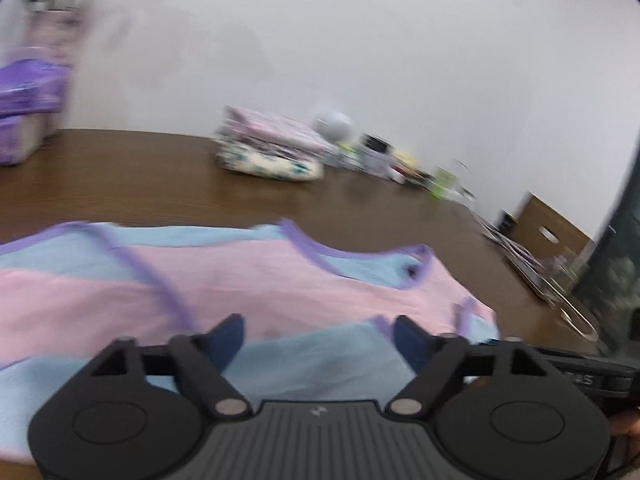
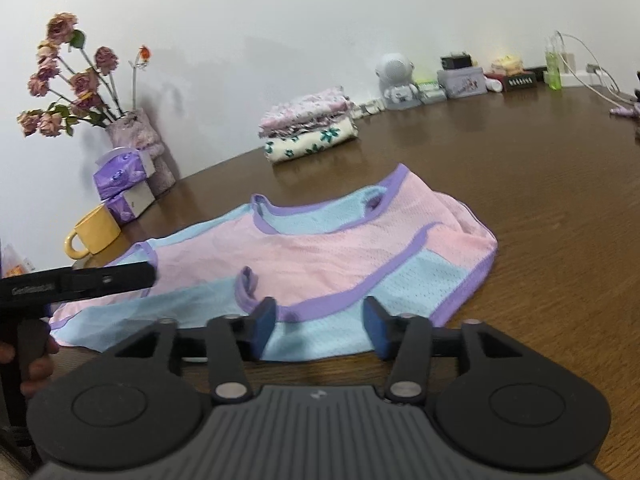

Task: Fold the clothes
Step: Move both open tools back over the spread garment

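garment: we see the pink and light-blue mesh top with purple trim (image 2: pixel 320 240) lying partly folded on the brown wooden table (image 2: pixel 520 200), near the front edge, with nothing gripping it
left gripper: our left gripper (image 1: pixel 318 338) stands with its blue pads wide apart above the cloth; no fabric is between them
right gripper: our right gripper (image 2: pixel 320 326) is also released, its pads apart just over the front hem, pinching nothing
risk, fold: we judge the loose layer can slide or spring open, because the mesh looks thin and slippery
risk, grasp: if we pinch the purple strap loop (image 2: pixel 246 286) alone, only the strap may lift and the body stays
risk, neighbours: a wide swing to the left could hit the yellow ceramic mug (image 2: pixel 94 232), which stands just beside the garment corner
containers: the pale fuzzy vase (image 2: pixel 140 136) holds dried pink roses (image 2: pixel 68 76); the purple tissue packs (image 2: pixel 124 184) are stacked beside it; what is inside the mug we cannot tell
finished pile: the stack of folded floral cloths (image 2: pixel 310 128) waits well apart, near the wall
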Demonstrator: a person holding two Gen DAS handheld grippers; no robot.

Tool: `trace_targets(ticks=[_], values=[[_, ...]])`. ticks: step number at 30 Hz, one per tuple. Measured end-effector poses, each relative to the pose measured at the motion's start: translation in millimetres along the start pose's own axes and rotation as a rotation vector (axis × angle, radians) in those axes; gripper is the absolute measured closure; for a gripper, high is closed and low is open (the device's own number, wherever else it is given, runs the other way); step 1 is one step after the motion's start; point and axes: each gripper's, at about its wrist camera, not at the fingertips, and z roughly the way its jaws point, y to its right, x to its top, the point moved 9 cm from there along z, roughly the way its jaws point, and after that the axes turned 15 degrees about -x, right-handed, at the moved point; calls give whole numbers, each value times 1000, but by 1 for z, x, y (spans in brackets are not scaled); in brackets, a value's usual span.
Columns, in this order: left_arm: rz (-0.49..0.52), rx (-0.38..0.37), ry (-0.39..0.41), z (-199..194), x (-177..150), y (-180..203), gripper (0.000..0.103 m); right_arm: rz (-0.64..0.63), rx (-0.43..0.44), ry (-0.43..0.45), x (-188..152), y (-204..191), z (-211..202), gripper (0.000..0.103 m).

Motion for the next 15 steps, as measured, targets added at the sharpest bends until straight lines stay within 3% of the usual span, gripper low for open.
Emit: trace_targets(ticks=[1, 2, 3, 6, 15], values=[[-24, 19, 25, -9, -1, -5, 5, -4, 5, 7, 1, -3, -1, 31], [-51, 34, 45, -18, -2, -11, 0, -9, 10, 14, 2, -6, -3, 24], [-79, 45, 63, -26, -3, -15, 0, -15, 13, 19, 2, -9, -4, 14], [-139, 80, 102, -47, -8, -28, 0, -35, 24, 33, 4, -21, -8, 1], [-145, 148, 149, -91, -15, -42, 0, -50, 48, 23, 3, -50, -17, 0]])
